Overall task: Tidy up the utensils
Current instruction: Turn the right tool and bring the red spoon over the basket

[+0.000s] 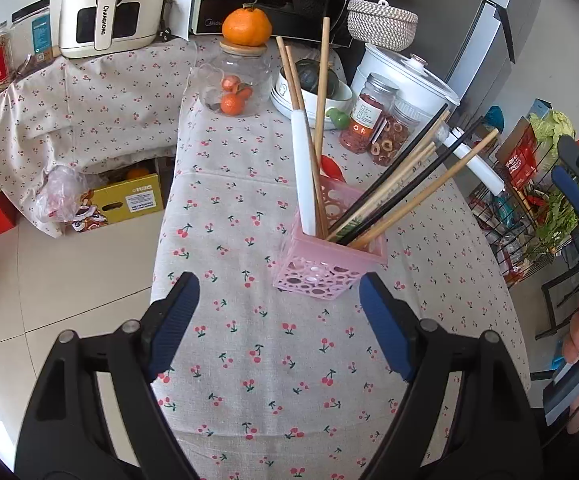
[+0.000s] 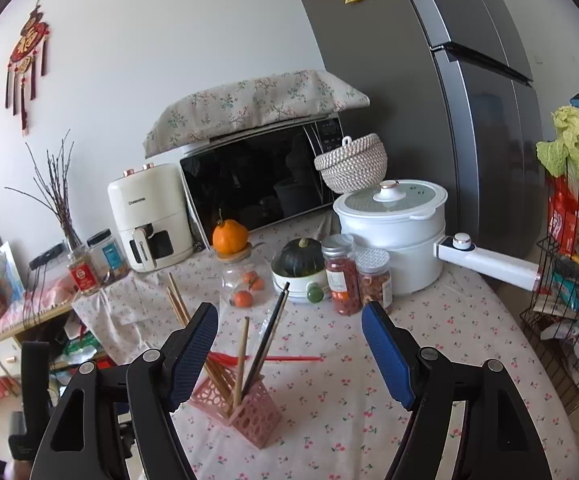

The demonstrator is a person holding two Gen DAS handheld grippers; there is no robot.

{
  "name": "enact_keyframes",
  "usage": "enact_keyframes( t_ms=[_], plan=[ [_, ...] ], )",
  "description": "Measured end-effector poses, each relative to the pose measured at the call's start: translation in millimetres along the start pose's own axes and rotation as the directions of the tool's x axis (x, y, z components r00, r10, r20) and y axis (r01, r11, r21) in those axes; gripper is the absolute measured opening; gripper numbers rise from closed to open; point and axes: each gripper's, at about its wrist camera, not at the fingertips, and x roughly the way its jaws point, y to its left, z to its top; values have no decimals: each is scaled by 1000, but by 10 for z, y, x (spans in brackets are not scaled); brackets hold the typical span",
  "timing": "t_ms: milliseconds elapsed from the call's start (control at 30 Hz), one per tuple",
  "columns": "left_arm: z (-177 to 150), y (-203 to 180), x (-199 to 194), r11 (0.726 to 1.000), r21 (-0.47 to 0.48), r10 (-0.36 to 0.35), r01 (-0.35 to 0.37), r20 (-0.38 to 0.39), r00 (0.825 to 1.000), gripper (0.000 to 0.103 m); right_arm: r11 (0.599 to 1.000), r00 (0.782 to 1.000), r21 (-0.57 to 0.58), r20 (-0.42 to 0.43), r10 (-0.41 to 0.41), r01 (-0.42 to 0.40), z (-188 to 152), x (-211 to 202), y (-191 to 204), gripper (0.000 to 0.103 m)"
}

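Left gripper [image 1: 279,322]: fingers spread, nothing between them, poised above the desk [image 1: 249,380] just short of the holder [image 1: 331,264].
Right gripper [image 2: 289,350]: fingers spread, empty, raised over the desk, holder below and between them in its own view.
Holder: pink, perforated, square; upright on the cherry-print cloth. Contents: wooden chopsticks [image 1: 321,92], black chopsticks [image 1: 399,178], one white-handled utensil [image 1: 303,172]. All lean outward, splayed in two bunches.
Loose item: red chopsticks [image 2: 285,358], lying flat on the desk just behind the holder, touching the cloth, not in the holder.
Other stock, well behind: glass jar [image 1: 235,80] with an orange [image 1: 247,26] on its lid, bowl [image 1: 313,94] holding a dark squash, two spice jars, white pot [image 2: 393,232], microwave, air fryer.
Step, as judged: most utensils are sorted; the red pair remains.
Next move, as judged: one gripper drops low behind the holder, pinches the thin red pair off the cloth, tilts it upright and lowers it in without snagging the splayed sticks.
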Motion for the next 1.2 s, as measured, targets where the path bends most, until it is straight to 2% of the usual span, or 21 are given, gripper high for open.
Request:
enact_keyframes(
  t_ms=[133, 233, 300, 367, 433, 467, 500, 533, 567, 633, 700, 833, 900, 967, 1133, 1200],
  plan=[
    [-20, 1, -29, 1000, -8, -15, 15, -1, 1000, 82, 994, 986, 94, -148, 70, -56, -73, 216, -295, 76],
    [-23, 32, -37, 1000, -22, -19, 19, 1, 1000, 82, 956, 938, 265, -280, 203, -127, -167, 609, -573, 72],
    [-22, 65, -41, 999, -40, -29, 29, 0, 1000, 82, 907, 894, 394, -337, 294, -149, -290, 950, -762, 61],
    [-10, 97, -47, 998, -56, -36, 36, 5, 999, 82, 834, 847, 532, -368, 384, -146, -448, 1320, -926, 54],
    [6, 114, -47, 997, -63, -34, 35, 13, 999, 82, 727, 782, 672, -374, 499, -143, -627, 1725, -1034, 50],
    [12, 120, -43, 997, -64, -33, 34, 15, 999, 82, 666, 749, 735, -368, 552, -130, -723, 1926, -1065, 45],
    [17, 126, -35, 997, -64, -31, 32, 14, 999, 82, 606, 731, 788, -349, 586, -110, -819, 2092, -1097, 39],
    [20, 134, -26, 997, -65, -31, 32, 13, 999, 82, 560, 721, 824, -333, 607, -91, -894, 2242, -1116, 38],
    [26, 141, -15, 997, -68, -31, 32, 11, 999, 82, 529, 718, 845, -320, 618, -78, -954, 2364, -1123, 35],
    [35, 166, 1, 997, -73, -34, 35, 7, 999, 82, 482, 726, 875, -298, 620, -52, -1041, 2554, -1135, 31],
    [32, 182, 10, 996, -77, -37, 37, 2, 999, 82, 449, 725, 893, -293, 623, -24, -1117, 2695, -1139, 30],
    [34, 204, 45, 996, -82, -45, 44, -10, 999, 82, 410, 722, 912, -288, 629, 7, -1200, 2874, -1136, 30],
    [36, 204, 60, 996, -82, -48, 47, -16, 999, 82, 402, 723, 916, -286, 629, 13, -1220, 2939, -1131, 25],
    [36, 196, 72, 995, -83, -52, 50, -21, 998, 82, 370, 725, 929, -273, 633, 27, -1247, 2994, -1146, 18],
    [35, 191, 67, 995, -84, -57, 55, -20, 998, 82, 298, 743, 954, -228, 629, 40, -1283, 3063, -1157, 10],
    [36, 194, 60, 995, -86, -57, 55, -17, 998, 82, 291, 748, 956, -209, 630, 23, -1259, 3053, -1150, 9]
  ],
)
